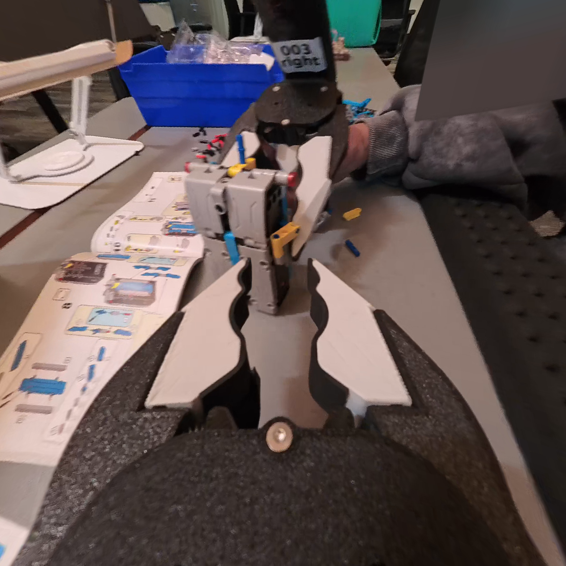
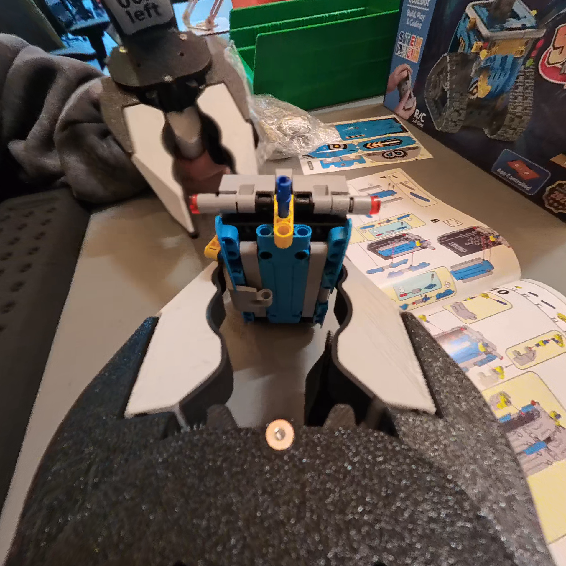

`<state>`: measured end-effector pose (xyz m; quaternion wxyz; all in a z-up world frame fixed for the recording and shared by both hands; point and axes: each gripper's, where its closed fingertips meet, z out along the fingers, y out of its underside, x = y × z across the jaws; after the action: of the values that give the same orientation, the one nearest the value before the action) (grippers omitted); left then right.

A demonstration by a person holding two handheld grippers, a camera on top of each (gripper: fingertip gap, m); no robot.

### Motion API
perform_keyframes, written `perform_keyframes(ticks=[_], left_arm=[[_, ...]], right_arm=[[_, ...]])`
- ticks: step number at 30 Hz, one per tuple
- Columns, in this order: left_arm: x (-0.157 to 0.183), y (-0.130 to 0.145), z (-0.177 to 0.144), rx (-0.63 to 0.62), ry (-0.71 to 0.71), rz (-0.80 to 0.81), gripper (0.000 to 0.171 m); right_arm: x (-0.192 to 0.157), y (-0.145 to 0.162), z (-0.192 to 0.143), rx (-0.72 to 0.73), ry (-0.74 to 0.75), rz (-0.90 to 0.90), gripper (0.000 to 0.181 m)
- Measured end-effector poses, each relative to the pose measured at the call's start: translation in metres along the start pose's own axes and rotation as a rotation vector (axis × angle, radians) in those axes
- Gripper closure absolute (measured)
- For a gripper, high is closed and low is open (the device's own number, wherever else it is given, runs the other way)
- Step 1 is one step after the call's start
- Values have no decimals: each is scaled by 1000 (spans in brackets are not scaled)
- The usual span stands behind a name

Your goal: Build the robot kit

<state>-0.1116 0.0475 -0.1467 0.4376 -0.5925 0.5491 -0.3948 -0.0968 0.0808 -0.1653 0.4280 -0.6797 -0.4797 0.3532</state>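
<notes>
Blue bin, open instruction booklet, green bin, kit box

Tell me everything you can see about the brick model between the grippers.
The model is a plastic block of grey and blue beams standing upright on the table. A grey axle with red ends crosses its top, with yellow connectors and a dark blue pin. The right gripper clasps its sides; the left gripper is open, fingertips beside it.

Office or lab assembly station: grey bench carrying an open instruction booklet, with a blue parts bin behind it, green bins and the kit box beyond it.
</notes>
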Motion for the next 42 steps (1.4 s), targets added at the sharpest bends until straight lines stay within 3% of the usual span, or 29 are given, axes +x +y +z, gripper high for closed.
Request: perform_keyframes(ticks=[15,24,36,38,42], left_arm=[[8,7,11,-58,-116,-123,147],[10,7,18,-57,-167,-103,166],[4,8,13,-54,-168,-94,145],[9,8,12,-47,-101,-110,135],[8,10,13,-66,-61,-79,132]], right_arm=[[-6,6,1,-32,-28,5,109],[-16,5,4,-42,-52,-4,90],[-19,4,3,-39,-84,21,95],[-20,4,2,-43,-95,22,95],[-20,5,2,-46,-101,23,95]])
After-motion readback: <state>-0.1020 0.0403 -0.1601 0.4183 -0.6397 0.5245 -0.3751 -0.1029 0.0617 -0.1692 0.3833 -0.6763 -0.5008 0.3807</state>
